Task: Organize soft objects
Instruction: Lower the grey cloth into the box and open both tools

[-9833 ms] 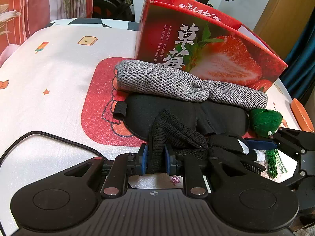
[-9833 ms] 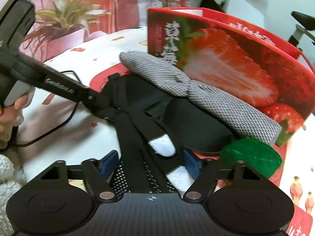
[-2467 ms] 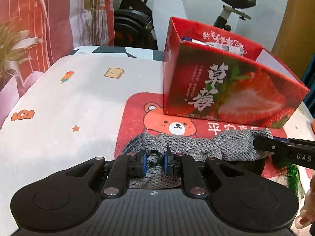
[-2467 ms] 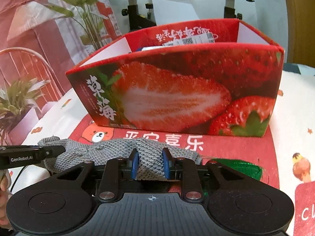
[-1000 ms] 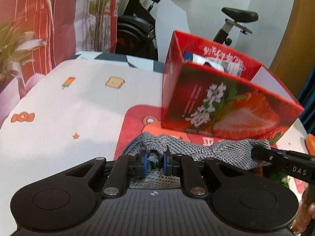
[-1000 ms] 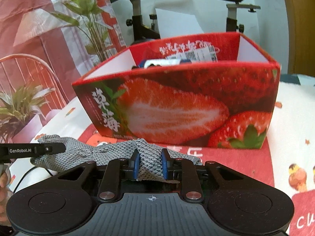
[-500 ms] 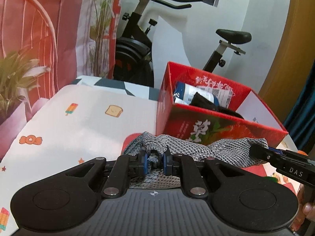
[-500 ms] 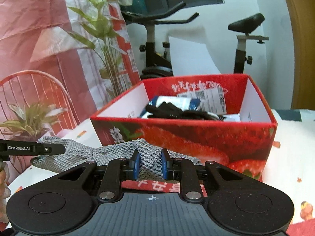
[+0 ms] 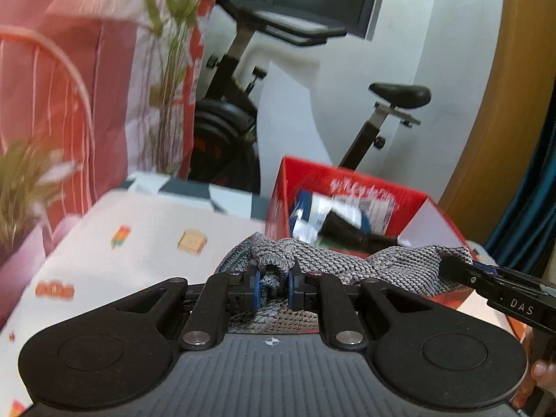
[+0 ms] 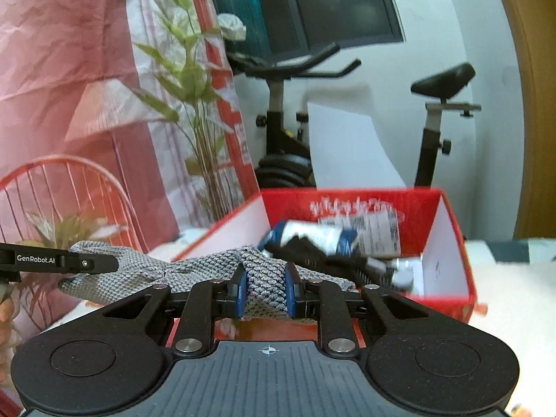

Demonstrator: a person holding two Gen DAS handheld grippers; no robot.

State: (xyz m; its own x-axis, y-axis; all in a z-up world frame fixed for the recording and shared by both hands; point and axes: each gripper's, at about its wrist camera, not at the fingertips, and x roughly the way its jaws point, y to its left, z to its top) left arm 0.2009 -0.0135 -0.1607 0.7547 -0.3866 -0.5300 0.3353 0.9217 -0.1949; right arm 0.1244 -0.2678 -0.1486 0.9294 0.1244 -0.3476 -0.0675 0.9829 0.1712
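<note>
A grey knitted cloth point(image 9: 351, 264) hangs stretched between both grippers, just in front of the open red strawberry box point(image 9: 368, 182). My left gripper point(image 9: 273, 283) is shut on a bunched end of it. My right gripper point(image 10: 266, 286) is shut on the other end of the grey knitted cloth point(image 10: 146, 271). In the left wrist view the right gripper point(image 9: 451, 267) comes in from the right at the cloth's far end. In the right wrist view the left gripper point(image 10: 114, 263) shows at the left. The red box point(image 10: 451, 243) holds black fabric point(image 10: 305, 246) and blue-and-white packs point(image 10: 333, 234).
The box stands on a white tablecloth point(image 9: 121, 253) printed with small cartoon food. Behind the table are an exercise bike point(image 10: 278, 111), a potted plant point(image 10: 194, 104) and a red-and-pink curtain point(image 9: 69, 87). A person's fingers point(image 9: 535, 375) show at the right edge.
Both grippers rose with the grey cloth held between them. The box's open top and its contents came into view, and the box front dropped below the cloth.
</note>
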